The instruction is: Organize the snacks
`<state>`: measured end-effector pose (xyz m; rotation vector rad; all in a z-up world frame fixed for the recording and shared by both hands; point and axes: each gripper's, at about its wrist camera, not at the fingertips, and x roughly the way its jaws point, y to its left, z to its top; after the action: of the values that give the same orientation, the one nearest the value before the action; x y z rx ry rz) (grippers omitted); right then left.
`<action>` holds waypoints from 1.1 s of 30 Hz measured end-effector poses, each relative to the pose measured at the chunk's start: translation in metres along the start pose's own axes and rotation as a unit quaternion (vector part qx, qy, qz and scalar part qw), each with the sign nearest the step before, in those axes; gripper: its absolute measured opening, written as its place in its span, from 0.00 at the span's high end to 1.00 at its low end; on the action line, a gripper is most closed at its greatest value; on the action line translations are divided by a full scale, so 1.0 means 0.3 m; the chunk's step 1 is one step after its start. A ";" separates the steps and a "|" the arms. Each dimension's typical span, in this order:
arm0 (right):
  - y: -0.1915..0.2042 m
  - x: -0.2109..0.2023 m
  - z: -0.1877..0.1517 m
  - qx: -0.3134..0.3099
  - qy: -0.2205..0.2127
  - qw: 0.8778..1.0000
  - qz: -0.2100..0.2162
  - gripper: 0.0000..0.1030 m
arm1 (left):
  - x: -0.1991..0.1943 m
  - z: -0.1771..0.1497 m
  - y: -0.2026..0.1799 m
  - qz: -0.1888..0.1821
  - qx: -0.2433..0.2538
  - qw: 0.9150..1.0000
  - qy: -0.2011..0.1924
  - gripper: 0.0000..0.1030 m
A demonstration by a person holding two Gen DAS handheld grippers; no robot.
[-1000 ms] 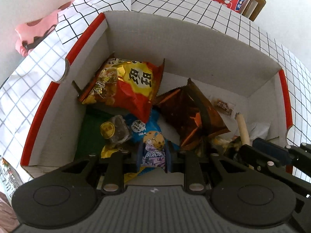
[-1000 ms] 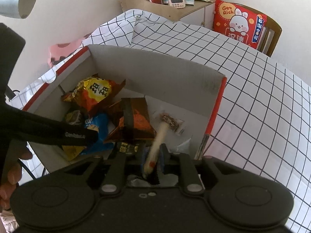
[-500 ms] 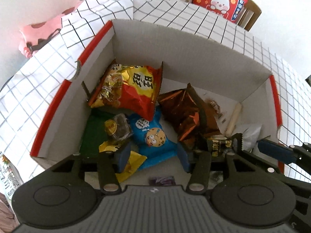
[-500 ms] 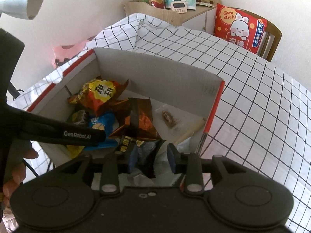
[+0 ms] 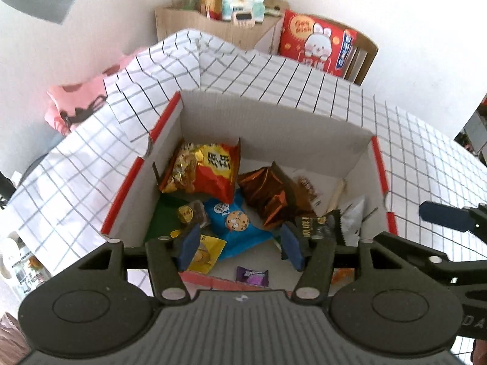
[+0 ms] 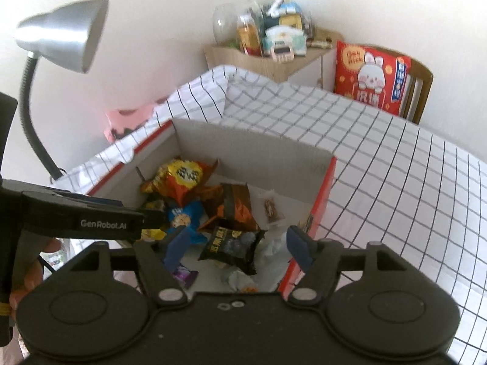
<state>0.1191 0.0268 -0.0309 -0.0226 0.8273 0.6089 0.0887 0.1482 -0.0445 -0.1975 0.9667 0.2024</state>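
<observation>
Both grippers, left (image 5: 240, 245) and right (image 6: 239, 248), have just been opening; jaws spread, nothing between. Snacks sit in the box (image 5: 304, 140). We judge the purple candy (image 5: 252, 276), near edge, light, crinkly, slippery; pinch its middle.

The cardboard box (image 5: 268, 127) looks matt and rough. The red-and-yellow chip bag (image 5: 204, 170) and copper-brown packet (image 5: 268, 194) are glossy crinkled foil. The grid-patterned tablecloth (image 6: 395, 164) is soft cloth; the lamp shade (image 6: 61, 35) is brushed metal.
</observation>
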 end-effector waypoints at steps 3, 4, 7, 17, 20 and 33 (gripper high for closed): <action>0.005 -0.063 -0.005 -0.006 -0.030 1.000 0.003 0.19 | -0.049 -0.011 -0.002 -0.006 0.001 1.000 -0.017 0.33; 0.005 -0.083 -0.008 -0.007 -0.037 0.999 0.004 0.16 | -0.065 -0.015 -0.004 -0.008 0.002 1.000 -0.023 0.32; 0.002 -0.140 -0.022 -0.003 -0.057 0.998 0.008 0.10 | -0.103 -0.031 -0.012 -0.015 0.005 0.999 -0.034 0.30; -0.023 -0.256 -0.066 0.032 -0.091 0.995 -0.004 0.00 | -0.194 -0.087 -0.045 -0.036 0.005 0.998 -0.056 0.15; -0.028 -0.280 -0.085 0.048 -0.098 0.994 -0.008 0.00 | -0.223 -0.101 -0.052 -0.038 0.003 0.997 -0.066 0.13; -0.008 -0.353 -0.158 0.064 -0.134 0.988 -0.050 0.00 | -0.295 -0.151 -0.078 -0.038 0.002 0.996 -0.085 0.02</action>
<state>0.0332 -0.0398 0.0099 0.1309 0.5989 0.4522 0.0099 0.1067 0.0057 -0.2101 0.7900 0.1444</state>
